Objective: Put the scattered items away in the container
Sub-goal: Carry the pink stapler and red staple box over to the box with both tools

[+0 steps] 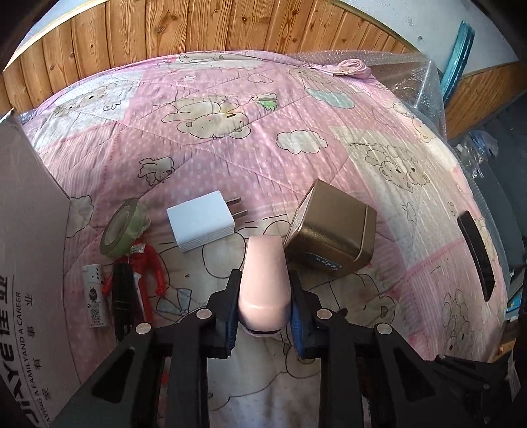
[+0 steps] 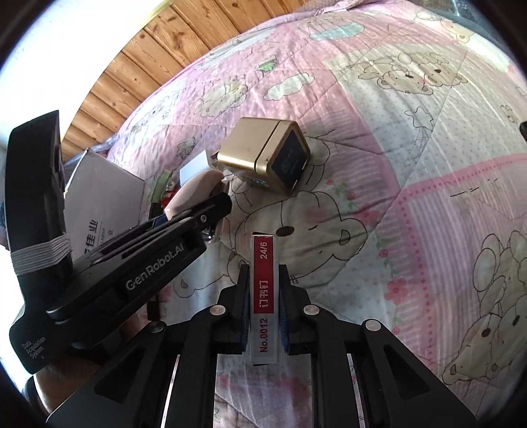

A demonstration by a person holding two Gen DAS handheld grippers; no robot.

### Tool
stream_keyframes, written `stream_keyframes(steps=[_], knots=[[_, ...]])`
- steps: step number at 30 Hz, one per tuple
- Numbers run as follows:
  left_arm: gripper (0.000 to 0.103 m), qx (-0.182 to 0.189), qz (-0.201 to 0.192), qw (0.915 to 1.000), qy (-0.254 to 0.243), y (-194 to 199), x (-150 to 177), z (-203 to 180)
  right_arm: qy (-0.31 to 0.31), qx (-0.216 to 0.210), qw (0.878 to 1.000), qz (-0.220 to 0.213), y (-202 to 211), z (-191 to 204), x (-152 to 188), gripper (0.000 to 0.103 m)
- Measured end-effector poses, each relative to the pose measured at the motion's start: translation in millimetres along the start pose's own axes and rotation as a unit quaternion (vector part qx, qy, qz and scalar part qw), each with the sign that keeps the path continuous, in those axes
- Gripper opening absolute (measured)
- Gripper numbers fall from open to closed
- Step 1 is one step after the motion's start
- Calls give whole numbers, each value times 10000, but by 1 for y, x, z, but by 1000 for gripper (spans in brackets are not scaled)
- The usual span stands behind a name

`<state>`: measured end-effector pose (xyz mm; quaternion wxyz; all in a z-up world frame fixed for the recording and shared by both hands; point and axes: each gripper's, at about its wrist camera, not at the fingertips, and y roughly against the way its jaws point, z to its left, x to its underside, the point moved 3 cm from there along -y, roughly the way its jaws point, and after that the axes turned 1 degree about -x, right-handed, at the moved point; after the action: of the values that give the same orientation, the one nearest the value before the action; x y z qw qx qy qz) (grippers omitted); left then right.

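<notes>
My left gripper [image 1: 264, 276] is shut on a smooth pink oblong object [image 1: 263, 263], held just above the quilt. Past its tip lies a gold square box [image 1: 329, 230], tilted. To the left are a white plug charger [image 1: 201, 220], a green tape roll [image 1: 123, 230], a red toy figure [image 1: 146, 266], a small white printed tube [image 1: 95, 296] and a black object [image 1: 123, 296]. The grey cardboard container [image 1: 29, 237] stands at the far left. My right gripper [image 2: 263, 268] is shut on a red-and-white staples box [image 2: 264, 289], with the gold square box [image 2: 263, 158] ahead and the left gripper [image 2: 210, 200] to its left.
Everything lies on a pink cartoon-bear quilt [image 1: 230, 131] over a bed. A black phone [image 1: 476, 253] rests near the quilt's right edge. Wood panelling [image 1: 197, 29] runs behind the bed, and bubble wrap [image 1: 415, 85] sits at the far right corner.
</notes>
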<state>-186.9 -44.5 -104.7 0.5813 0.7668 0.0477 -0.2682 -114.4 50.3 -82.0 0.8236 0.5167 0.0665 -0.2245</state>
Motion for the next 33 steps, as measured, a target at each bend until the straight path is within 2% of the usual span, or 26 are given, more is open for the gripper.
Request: stream_keyframes(steps=[12,21,33], knots=[[27,56,-21,10000,59,54,30,-7,155,114,9998,-73,21,11,16,16],[27,149,-65,9997,157,80,54,-4,255,283,9993,-52,31,19,35,15],[27,325,-242,9990,182,112,67,-1,430,391,9983,-99,45,38,50,15]])
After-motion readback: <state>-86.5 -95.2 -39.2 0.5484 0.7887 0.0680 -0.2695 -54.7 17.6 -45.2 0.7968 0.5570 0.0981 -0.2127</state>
